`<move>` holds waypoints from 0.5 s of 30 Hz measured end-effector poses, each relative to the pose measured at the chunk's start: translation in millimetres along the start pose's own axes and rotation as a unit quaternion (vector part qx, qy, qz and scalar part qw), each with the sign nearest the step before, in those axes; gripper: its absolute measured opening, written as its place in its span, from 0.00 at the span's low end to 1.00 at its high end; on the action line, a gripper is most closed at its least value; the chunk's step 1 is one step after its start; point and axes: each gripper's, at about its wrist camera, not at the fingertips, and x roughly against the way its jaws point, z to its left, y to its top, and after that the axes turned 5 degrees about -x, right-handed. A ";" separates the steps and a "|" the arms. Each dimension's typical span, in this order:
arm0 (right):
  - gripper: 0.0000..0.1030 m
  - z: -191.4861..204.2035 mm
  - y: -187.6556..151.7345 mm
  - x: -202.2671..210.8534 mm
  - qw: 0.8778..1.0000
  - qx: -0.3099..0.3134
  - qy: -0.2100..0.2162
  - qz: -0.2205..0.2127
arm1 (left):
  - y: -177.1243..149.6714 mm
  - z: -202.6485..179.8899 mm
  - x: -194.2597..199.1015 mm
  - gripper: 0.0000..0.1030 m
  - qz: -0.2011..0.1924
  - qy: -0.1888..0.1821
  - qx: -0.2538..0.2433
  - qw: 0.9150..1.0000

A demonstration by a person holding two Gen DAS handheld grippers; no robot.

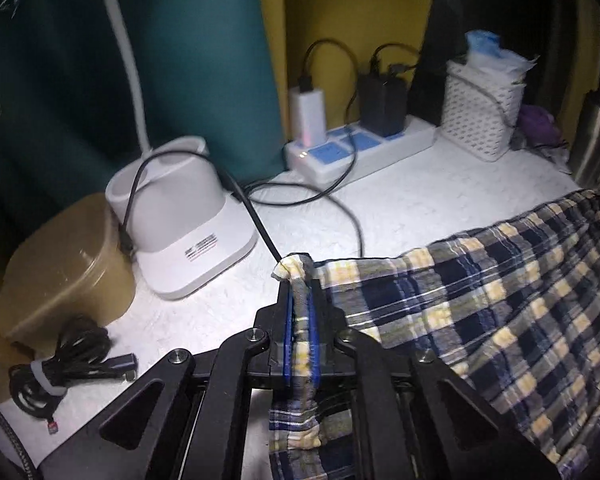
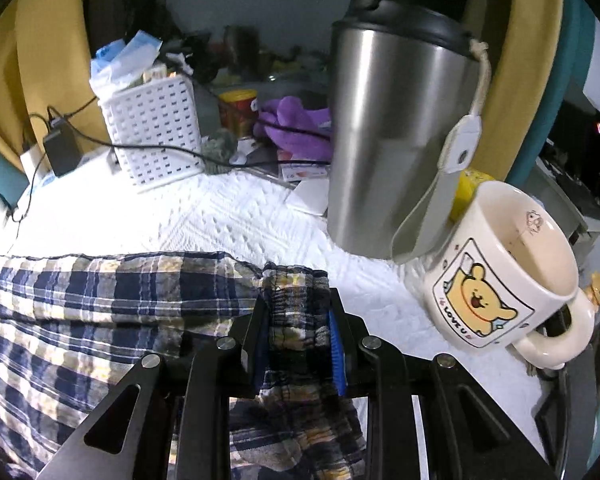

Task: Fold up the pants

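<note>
We've got left tongs (image 1: 300, 300) and right tongs (image 2: 298, 320) each clamped on a corner of the navy-and-yellow plaid cotton pants (image 1: 500, 300), stretched over the white desk (image 2: 240, 216) beside the steel tumbler (image 2: 392, 128); fold underway, not yet laid flat.

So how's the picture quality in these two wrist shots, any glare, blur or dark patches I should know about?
Left wrist view: dim and soft; the white textured table cover is the brightest area, the corners fall to black, and the coiled black cable sits in gloom. Right wrist view: brighter; the cover blows out at the left, fisheye leans the steel tumbler, and the clutter behind is blurred.
</note>
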 end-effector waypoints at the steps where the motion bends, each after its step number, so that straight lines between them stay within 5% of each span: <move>1: 0.25 -0.3 -0.9 -3.1 1.000 0.000 0.000 0.004 | -0.3 1.4 -1.3 0.09 0.005 -0.003 0.007 1.000; 5: 0.27 -4.9 -1.5 -7.5 1.000 -0.003 0.000 0.012 | -2.3 2.7 4.3 0.11 0.013 -0.005 0.005 1.000; 7: 0.31 -5.4 0.0 -7.7 1.000 -0.007 -0.002 0.014 | -3.2 3.5 12.4 0.24 0.010 -0.003 0.005 1.000; 9: 0.37 -6.0 1.8 -5.3 1.000 -0.010 0.005 0.019 | -5.2 6.5 21.3 0.56 0.001 -0.001 0.010 1.000; 11: 0.60 -6.1 3.9 0.0 1.000 -0.013 0.017 0.015 | -7.6 9.8 30.9 0.73 -0.007 0.005 0.014 1.000; 15: 0.70 -6.3 4.2 24.1 1.000 -0.004 0.025 -0.005 | -12.8 12.7 47.0 0.75 -0.013 0.017 0.015 1.000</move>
